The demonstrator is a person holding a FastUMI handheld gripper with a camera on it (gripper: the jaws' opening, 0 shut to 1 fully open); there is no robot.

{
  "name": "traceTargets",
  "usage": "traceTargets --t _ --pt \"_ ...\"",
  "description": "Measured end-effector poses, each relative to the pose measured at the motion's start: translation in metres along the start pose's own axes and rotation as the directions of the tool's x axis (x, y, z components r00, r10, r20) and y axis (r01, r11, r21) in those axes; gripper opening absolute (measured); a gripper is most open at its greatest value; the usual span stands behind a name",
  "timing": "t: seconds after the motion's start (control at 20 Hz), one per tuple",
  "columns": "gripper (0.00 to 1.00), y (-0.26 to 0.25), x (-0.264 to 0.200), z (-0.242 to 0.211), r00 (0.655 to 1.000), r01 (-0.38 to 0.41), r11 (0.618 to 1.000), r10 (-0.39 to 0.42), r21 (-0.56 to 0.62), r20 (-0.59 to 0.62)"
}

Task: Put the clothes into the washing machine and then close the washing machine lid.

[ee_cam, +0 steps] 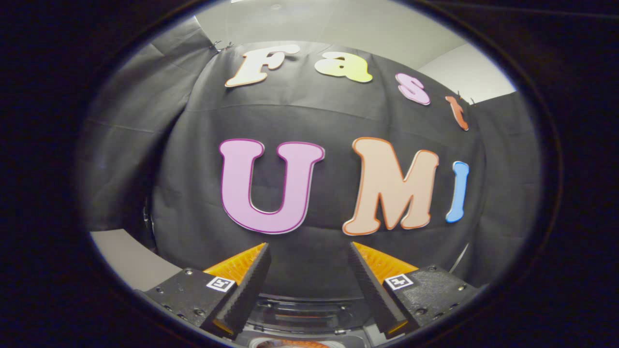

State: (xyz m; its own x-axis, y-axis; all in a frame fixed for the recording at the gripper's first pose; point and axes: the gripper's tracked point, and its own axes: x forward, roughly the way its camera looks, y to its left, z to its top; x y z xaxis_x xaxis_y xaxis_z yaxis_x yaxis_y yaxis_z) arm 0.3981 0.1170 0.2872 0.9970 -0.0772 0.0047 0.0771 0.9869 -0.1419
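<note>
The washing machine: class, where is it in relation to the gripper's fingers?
In the gripper view, the washing machine sits low between and beneath the open gripper, below the black cloth wall.

A pale, flat table shows as a bare strip at the foot of the black cloth wall, off to the left of the fingers, which stand wide apart with nothing between them. Low between the fingers sits the dark, glossy top of the washing machine, its lid area partly hidden; what carries it cannot be told.
</note>
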Motion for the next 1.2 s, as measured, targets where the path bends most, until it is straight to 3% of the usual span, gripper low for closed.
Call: traceTargets --t 0.15,0.55,0.7,0.9,1.0,1.2 --pt "0.97 0.018 0.026 -0.017 1.0 0.006 0.998 -0.007 -0.058 -0.008" --pt "0.97 0.036 0.07 -0.068 0.995 0.022 0.997 -0.029 -0.077 -0.094" --pt "0.97 0.029 0.078 -0.11 0.983 0.048 0.996 -0.06 -0.071 -0.176" --pt "0.97 0.02 0.082 -0.179 0.949 0.025 0.997 -0.046 -0.07 -0.313" --pt "0.98 0.019 0.079 -0.188 0.959 0.052 0.986 -0.004 0.16 -0.285" --pt "0.98 0.029 0.078 -0.187 0.975 0.016 0.99 0.017 0.144 -0.222"
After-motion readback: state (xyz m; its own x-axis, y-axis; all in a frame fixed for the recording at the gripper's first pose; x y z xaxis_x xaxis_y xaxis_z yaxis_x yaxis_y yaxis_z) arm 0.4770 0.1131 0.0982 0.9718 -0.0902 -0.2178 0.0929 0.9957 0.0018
